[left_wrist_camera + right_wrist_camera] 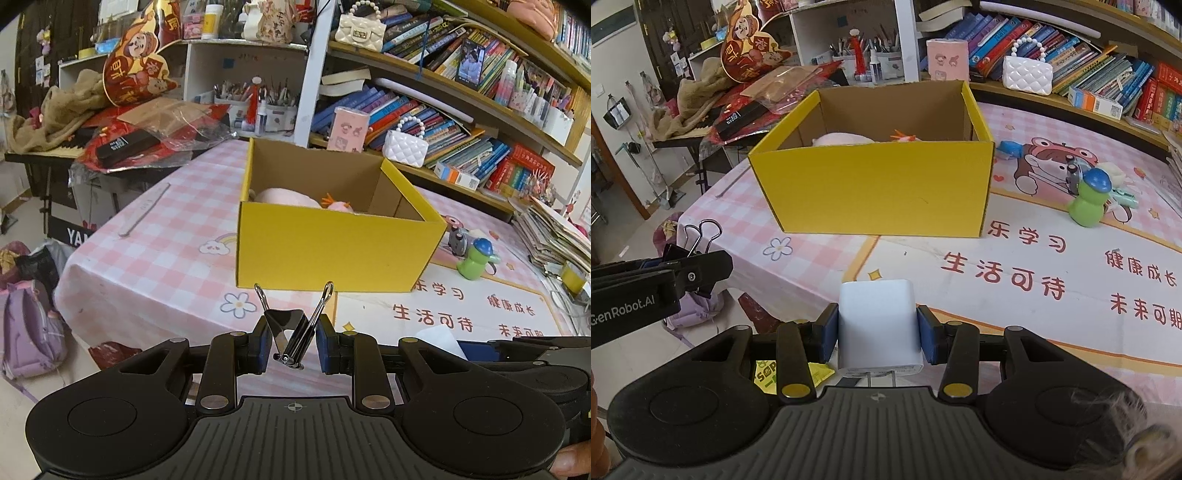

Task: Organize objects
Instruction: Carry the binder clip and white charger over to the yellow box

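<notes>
An open yellow cardboard box [332, 251] stands on the pink checked table, with a pink plush toy [286, 197] inside; the box also shows in the right wrist view [875, 188]. My left gripper [291, 341] is shut on a black binder clip [291, 332], held above the table's near edge in front of the box. The clip also shows at the left of the right wrist view [692, 247]. My right gripper [877, 336] is shut on a white charger plug [877, 325], held above the table, near side of the box.
A green toy with a blue cap [1089, 203] and small items lie right of the box. A grey ruler-like strip [146, 210] lies left of it. Bookshelves [461, 122] rise behind the table. A cluttered keyboard stand [110, 147] is at the left. A purple backpack [29, 332] sits on the floor.
</notes>
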Available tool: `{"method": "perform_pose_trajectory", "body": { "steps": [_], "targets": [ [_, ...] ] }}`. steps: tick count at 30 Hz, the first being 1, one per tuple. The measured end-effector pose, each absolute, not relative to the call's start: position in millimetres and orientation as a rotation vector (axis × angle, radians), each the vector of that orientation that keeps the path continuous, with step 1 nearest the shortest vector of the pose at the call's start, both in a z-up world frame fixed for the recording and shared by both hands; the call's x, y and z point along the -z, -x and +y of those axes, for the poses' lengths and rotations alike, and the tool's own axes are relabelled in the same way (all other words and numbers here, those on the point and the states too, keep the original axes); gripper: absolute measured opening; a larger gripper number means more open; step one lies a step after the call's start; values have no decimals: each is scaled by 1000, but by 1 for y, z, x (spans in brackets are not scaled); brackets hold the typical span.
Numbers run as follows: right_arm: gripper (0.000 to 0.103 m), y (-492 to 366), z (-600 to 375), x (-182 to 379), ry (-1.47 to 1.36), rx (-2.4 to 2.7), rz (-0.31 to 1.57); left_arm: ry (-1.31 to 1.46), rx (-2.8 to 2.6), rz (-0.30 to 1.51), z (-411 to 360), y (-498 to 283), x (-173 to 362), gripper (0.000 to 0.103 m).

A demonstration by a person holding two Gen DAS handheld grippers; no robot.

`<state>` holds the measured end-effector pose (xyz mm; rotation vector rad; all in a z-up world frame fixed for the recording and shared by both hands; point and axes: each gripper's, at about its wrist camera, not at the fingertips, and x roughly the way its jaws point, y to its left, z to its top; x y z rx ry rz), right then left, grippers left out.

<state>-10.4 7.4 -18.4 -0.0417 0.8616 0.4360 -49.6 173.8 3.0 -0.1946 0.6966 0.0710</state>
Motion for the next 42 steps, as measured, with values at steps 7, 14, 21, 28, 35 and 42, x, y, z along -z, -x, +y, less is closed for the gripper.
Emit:
{"method": "perform_pose_trajectory", "body": {
  "steps": [7,14,21,28,35,42],
  "targets": [
    [42,6,17,6,64,-446,791,195,-74,665,181,45,-11,23],
    [42,-25,21,-20,56,-439,676,197,-79,604,188,17,-29,24],
    [42,-80,31,-36,39,-456,624,184,-83,578,189,-27,-39,24],
    [42,-136,37,-31,42,-461,644,185,-101,604,189,-76,-32,24],
    [42,-176,43,-14,79,-479,685,175,-106,662,185,-118,-17,24],
    [42,-197,54,12,141,-515,773,152,-125,737,183,-141,2,24]
  ]
}}
